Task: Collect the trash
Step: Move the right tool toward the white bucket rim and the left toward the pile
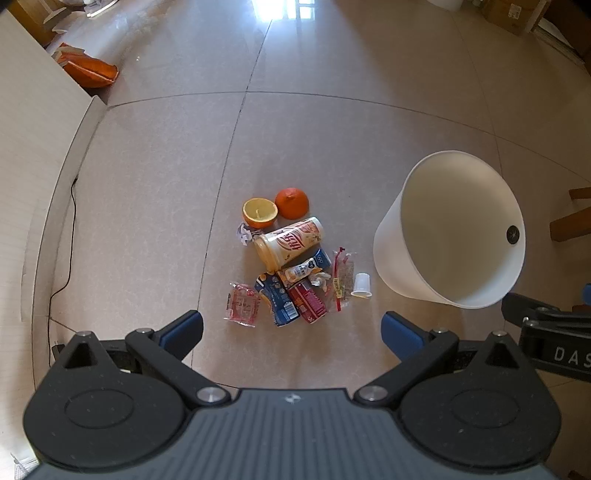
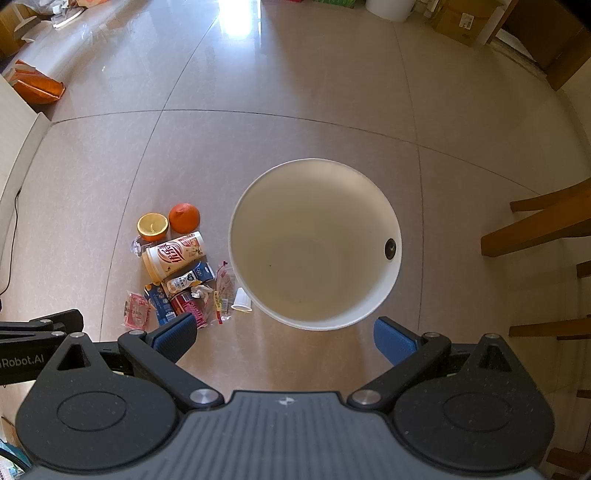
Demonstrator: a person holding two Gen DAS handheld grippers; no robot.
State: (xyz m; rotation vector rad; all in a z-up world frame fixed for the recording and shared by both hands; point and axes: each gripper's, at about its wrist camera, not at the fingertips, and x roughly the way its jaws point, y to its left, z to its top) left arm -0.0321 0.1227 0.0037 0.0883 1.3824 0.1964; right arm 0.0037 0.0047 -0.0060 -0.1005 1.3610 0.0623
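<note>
A heap of trash lies on the tiled floor: two orange halves (image 1: pixel 275 208) (image 2: pixel 168 221), a tipped drink cup (image 1: pixel 290 242) (image 2: pixel 173 254), several snack wrappers and cartons (image 1: pixel 284 295) (image 2: pixel 173 299), and a small white cup (image 1: pixel 361 286) (image 2: pixel 242 301). A white bin (image 1: pixel 391 254) (image 2: pixel 384 295) stands to the right of the heap, with nothing inside. My left gripper (image 1: pixel 291 332) hovers open high above the heap. Over the near rim of the bin my right gripper (image 2: pixel 284 336) hangs open. Neither holds anything.
An orange bag (image 1: pixel 90 72) (image 2: pixel 37 86) lies far back on the left by a pale wall panel (image 1: pixel 33 147). A black cable (image 1: pixel 66 258) runs along the left. Wooden chair legs (image 2: pixel 539 225) stand at the right, cardboard boxes (image 2: pixel 461 18) at the back.
</note>
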